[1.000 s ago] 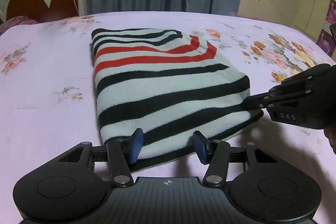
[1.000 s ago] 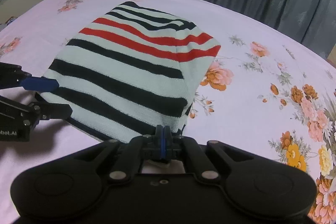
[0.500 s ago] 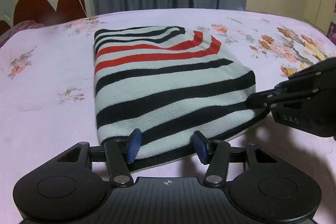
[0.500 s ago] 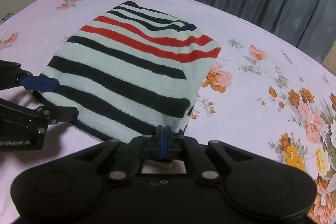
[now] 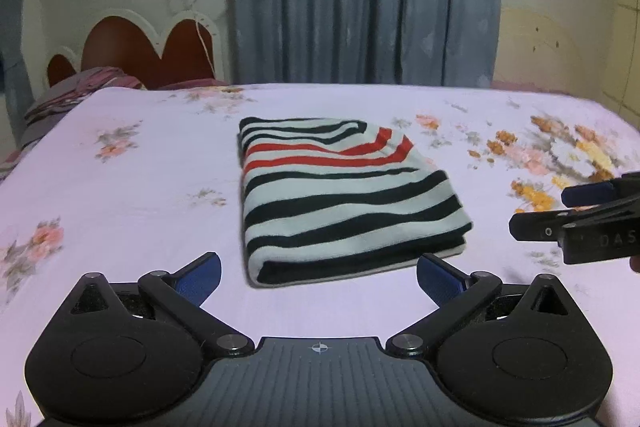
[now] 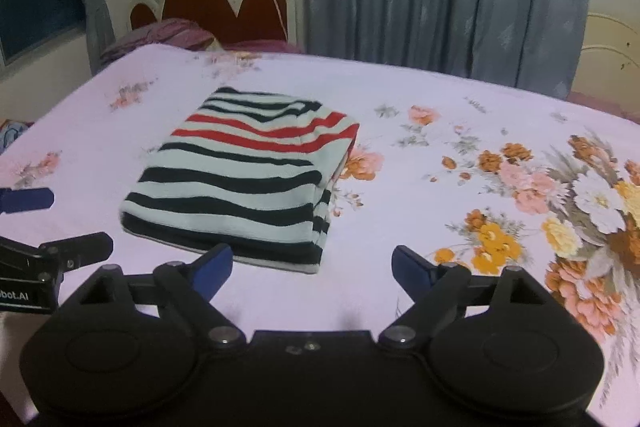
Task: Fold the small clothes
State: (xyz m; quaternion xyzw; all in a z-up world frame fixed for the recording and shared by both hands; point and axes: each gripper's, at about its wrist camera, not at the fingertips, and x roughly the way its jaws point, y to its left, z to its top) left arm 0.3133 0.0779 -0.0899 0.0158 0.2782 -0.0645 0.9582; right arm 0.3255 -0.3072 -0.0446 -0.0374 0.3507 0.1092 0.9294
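Now both grippers have let go and drawn back from the striped sweater (image 5: 344, 203), which half a second ago was still pinched at its near hem. The left gripper (image 5: 319, 277) has just sprung its jaws fully wide, nothing between them; the right gripper (image 6: 312, 267) has likewise just opened from a tight pinch and holds nothing, with bare sheet between its blue pads (image 6: 214, 263). The sweater lies alone as a compact rectangle in the middle of the floral bed sheet (image 5: 132, 211), clear of both grippers, its edges roughly squared, the layers showing at the near right corner. By the look of it, the last fold is set down and this garment is finished.
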